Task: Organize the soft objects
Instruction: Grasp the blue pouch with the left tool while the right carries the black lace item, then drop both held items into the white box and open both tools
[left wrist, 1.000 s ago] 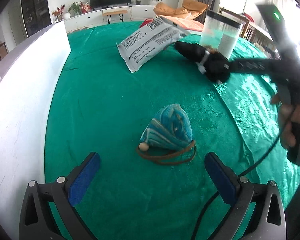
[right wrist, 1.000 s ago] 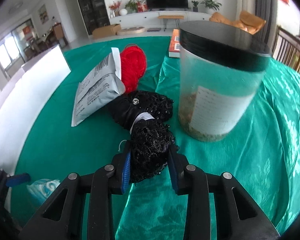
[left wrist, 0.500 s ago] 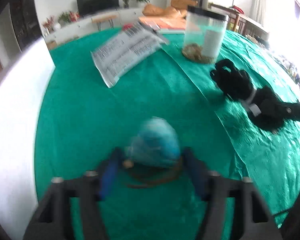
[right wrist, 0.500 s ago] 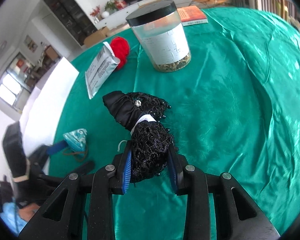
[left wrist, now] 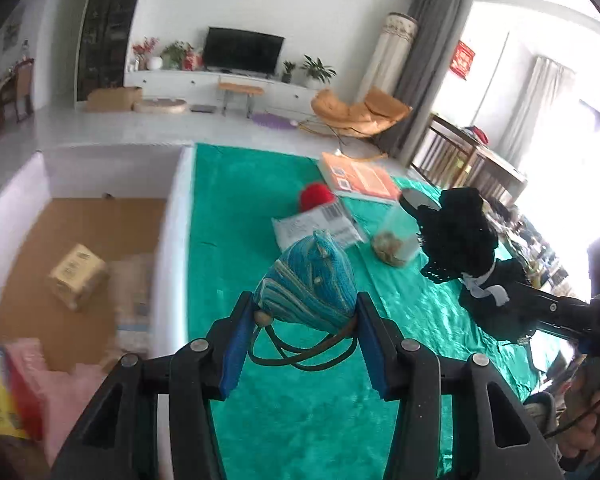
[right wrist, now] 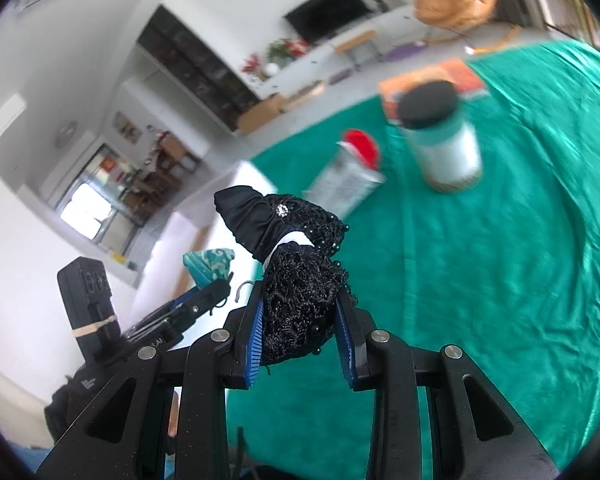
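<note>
A blue striped pouch (left wrist: 306,282) is clamped in the left gripper (left wrist: 304,344) above the green tablecloth (left wrist: 236,240). A black lace bundle (right wrist: 296,304) is pinched by the right gripper (right wrist: 300,336). Only the left view shows the white box (left wrist: 172,240) with its cardboard packet (left wrist: 76,276), on the left.

Beyond my table's green cloth (left wrist: 228,208) I see a bright living room with white walls and a pale floor (left wrist: 80,128). A black television (left wrist: 242,49) sits above a long white cabinet (left wrist: 220,82), with potted plants (left wrist: 318,67) and red flowers (left wrist: 144,46) along it. A small wooden bench (left wrist: 240,89) stands before it. An orange lounge chair (left wrist: 360,111) sits by grey curtains (left wrist: 428,60), where strong daylight pours through the windows (left wrist: 540,120). Dark shelving (left wrist: 108,28) rises at the left.
</note>
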`<state>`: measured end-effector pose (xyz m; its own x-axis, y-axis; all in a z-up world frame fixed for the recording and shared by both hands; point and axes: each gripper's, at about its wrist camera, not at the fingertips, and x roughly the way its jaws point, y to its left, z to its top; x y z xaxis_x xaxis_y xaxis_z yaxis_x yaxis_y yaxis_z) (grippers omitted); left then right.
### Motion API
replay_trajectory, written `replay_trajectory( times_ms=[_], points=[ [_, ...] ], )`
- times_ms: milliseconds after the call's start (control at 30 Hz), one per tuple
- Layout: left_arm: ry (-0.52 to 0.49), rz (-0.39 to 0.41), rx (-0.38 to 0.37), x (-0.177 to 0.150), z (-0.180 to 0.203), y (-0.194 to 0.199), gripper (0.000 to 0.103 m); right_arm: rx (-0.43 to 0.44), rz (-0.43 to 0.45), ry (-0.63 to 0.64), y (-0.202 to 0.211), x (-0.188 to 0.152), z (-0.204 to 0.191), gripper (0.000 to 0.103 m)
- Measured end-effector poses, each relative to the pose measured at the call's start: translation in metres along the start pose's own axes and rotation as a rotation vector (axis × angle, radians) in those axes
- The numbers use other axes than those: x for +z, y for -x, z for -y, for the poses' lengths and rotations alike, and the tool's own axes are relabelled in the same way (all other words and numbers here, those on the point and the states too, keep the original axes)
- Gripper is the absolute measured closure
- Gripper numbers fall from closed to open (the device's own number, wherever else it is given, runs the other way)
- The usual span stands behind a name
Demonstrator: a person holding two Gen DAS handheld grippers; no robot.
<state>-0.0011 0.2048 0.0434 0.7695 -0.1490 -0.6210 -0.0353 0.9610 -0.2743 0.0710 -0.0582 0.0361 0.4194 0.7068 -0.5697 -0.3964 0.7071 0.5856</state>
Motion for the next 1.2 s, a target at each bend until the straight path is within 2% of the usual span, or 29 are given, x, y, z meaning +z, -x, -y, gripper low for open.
replay_trajectory(
  times_ms=[133,267,300,333,367,400,433,467,533,567,667,733,833,933,1100,1200],
  points=[
    [0.039,0.037,0.176,0.004,-0.069,0.051,0.054,0.117,-0.034,0.11,-0.024,0.003,-0.08,0.07],
    [0.101,0.013,0.382,-0.013,-0.138,0.084,0.052,0.227,-0.11,0.194,-0.067,-0.011,-0.152,0.07],
    [0.118,-0.002,0.441,-0.02,-0.152,0.088,0.046,0.243,-0.135,0.21,-0.08,-0.016,-0.166,0.07],
    [0.128,-0.022,0.49,-0.025,-0.164,0.09,0.03,0.259,-0.163,0.224,-0.095,-0.024,-0.179,0.069],
    [0.138,-0.039,0.536,-0.03,-0.175,0.091,0.019,0.273,-0.19,0.235,-0.109,-0.031,-0.188,0.067],
    [0.149,-0.041,0.572,-0.035,-0.183,0.093,0.005,0.283,-0.218,0.243,-0.122,-0.038,-0.196,0.056],
    [0.157,-0.031,0.595,-0.039,-0.188,0.094,0.004,0.285,-0.254,0.241,-0.137,-0.046,-0.201,0.043],
    [0.163,-0.024,0.604,-0.044,-0.191,0.095,0.004,0.292,-0.28,0.225,-0.148,-0.051,-0.2,0.04],
    [0.178,-0.007,0.601,-0.047,-0.198,0.098,0.004,0.291,-0.281,0.207,-0.156,-0.059,-0.191,0.039],
    [0.184,0.006,0.598,-0.046,-0.198,0.098,0.004,0.262,-0.264,0.216,-0.155,-0.059,-0.181,0.039],
    [0.175,0.031,0.549,-0.037,-0.184,0.086,0.004,0.126,-0.183,0.239,-0.146,-0.054,-0.145,0.034],
    [0.143,0.041,0.494,-0.022,-0.168,0.076,0.004,-0.002,-0.116,0.244,-0.137,-0.054,-0.113,0.031],
    [0.039,0.037,0.398,-0.002,-0.126,0.052,0.004,-0.216,-0.056,0.217,-0.127,-0.059,-0.052,0.031],
    [-0.092,0.009,0.311,0.013,-0.078,0.027,0.004,-0.352,-0.038,0.175,-0.115,-0.068,-0.002,0.031],
    [-0.306,-0.057,0.152,0.032,0.01,-0.022,0.004,-0.453,0.026,0.082,-0.08,-0.074,0.05,0.031],
    [-0.419,-0.106,0.099,0.04,0.053,-0.063,0.004,-0.464,0.05,0.036,-0.065,-0.076,0.069,0.031]
  ],
)
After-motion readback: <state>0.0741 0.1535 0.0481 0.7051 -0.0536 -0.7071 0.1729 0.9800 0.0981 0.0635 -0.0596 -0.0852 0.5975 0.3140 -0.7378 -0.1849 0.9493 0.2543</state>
